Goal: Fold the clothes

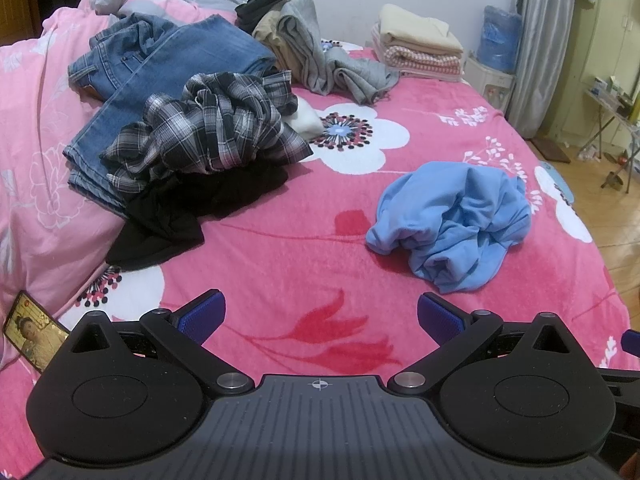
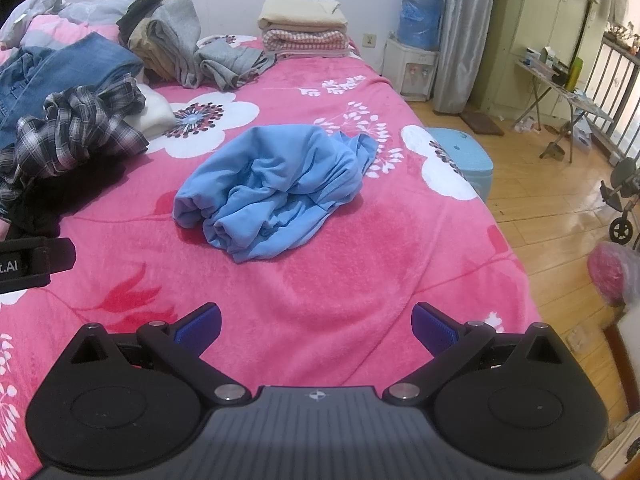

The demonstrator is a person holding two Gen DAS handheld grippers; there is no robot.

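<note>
A crumpled light blue garment (image 1: 452, 224) (image 2: 276, 188) lies alone on the pink flowered bedspread (image 1: 280, 248) (image 2: 360, 264). My left gripper (image 1: 320, 316) is open and empty, hovering over the bed's near edge, short of the garment and to its left. My right gripper (image 2: 316, 324) is open too, holding nothing, with the blue garment straight ahead and well beyond its fingertips. A heap of unfolded clothes sits to the left: a black-and-white plaid shirt (image 1: 208, 132) (image 2: 76, 128) over a black garment (image 1: 168, 216), with blue jeans (image 1: 160, 68) (image 2: 60, 68) behind.
Grey and tan clothes (image 1: 316, 52) (image 2: 180, 44) are piled near the wall. A folded stack of cream and checked blankets (image 1: 420, 44) (image 2: 304, 28) sits at the bed's far end. A phone (image 1: 34, 330) lies at the left edge. A blue stool (image 2: 464, 156) and wooden floor are right of the bed.
</note>
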